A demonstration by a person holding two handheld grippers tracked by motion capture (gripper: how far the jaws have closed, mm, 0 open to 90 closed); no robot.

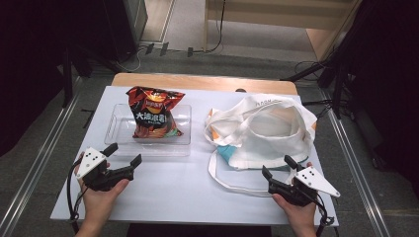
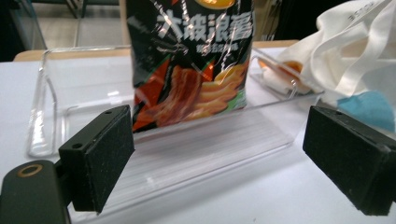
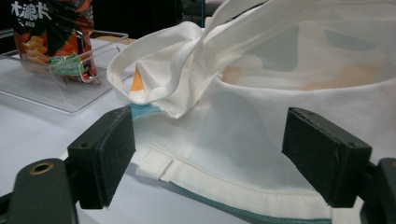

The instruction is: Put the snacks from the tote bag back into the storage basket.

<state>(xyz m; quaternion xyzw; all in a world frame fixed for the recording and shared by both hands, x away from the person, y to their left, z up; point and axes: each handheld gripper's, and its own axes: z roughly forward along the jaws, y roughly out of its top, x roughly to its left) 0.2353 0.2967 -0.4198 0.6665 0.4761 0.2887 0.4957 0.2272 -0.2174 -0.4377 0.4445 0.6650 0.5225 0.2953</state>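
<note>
While both grippers wait released, left gripper (image 1: 123, 154) facing chip bag (image 1: 154, 112) in clear tray (image 1: 114, 129) toward bench's far-left corner; right gripper (image 1: 278, 172) at tote (image 1: 269, 129); crushing, slipping likely.

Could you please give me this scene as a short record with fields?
surface: table with a white cover
tray: clear tray at the left, holding a bag of crisps
bag: white cloth bag at the right, mouth open
left hand-held gripper: open, facing the tray, holding nothing
right hand-held gripper: open, at the cloth bag's near edge, holding nothing
</note>
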